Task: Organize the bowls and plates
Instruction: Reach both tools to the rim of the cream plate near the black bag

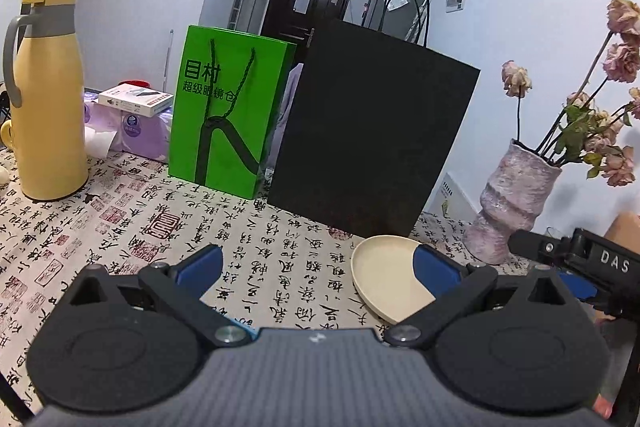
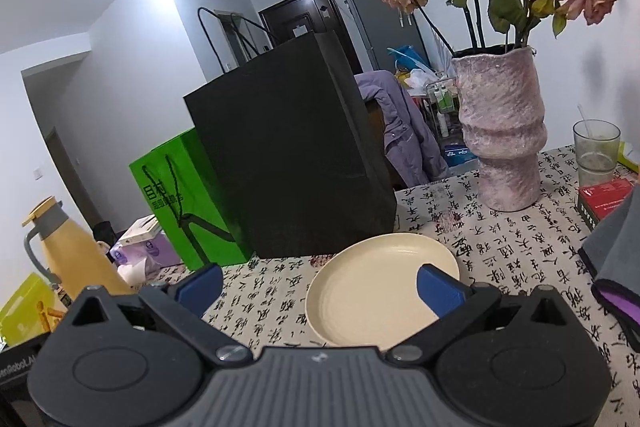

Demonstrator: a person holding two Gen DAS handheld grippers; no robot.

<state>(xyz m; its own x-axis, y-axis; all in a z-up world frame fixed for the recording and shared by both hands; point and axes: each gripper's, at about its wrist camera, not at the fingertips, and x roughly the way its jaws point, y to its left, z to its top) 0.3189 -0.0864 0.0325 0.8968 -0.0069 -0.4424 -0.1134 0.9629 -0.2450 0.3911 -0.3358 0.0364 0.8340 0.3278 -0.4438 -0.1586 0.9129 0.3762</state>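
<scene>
Meanwhile, both the left gripper (image 1: 318, 269) and right gripper (image 2: 320, 285) hover wide and empty near a cream plate (image 2: 380, 291) lying before the black bag (image 2: 292, 155) on the counter (image 2: 500, 239), a pickup apparently next.

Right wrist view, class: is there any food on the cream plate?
No, the cream plate lies bare on the patterned tablecloth, with nothing on it.

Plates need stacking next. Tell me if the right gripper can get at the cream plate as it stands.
Probably yes. The right gripper is open just short of the cream plate, which lies flat on the tablecloth with nothing between; the black bag stands behind it.
</scene>
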